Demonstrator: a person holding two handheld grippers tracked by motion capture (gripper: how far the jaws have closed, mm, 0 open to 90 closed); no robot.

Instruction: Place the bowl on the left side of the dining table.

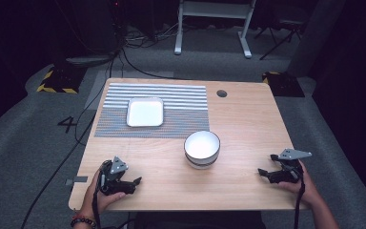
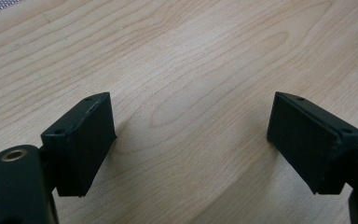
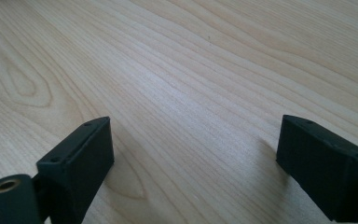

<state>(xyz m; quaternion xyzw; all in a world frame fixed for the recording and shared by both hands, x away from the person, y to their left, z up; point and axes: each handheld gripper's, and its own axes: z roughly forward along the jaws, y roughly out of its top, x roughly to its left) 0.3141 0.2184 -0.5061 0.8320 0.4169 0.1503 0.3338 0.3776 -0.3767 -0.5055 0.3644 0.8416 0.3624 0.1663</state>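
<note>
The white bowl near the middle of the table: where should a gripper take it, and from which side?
Judging by shape, take the bowl by its thin upright rim, one jaw inside and one outside. It stands open side up, apart from the square plate. The right gripper could come in over the near-right edge.

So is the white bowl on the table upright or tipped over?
Upright: the white bowl stands on its base on the table, its round rim facing up.

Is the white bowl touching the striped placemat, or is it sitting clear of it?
Cannot tell. In the high view the bowl stands on the table right at the placemat's near right corner; its rim hides any gap.
</note>
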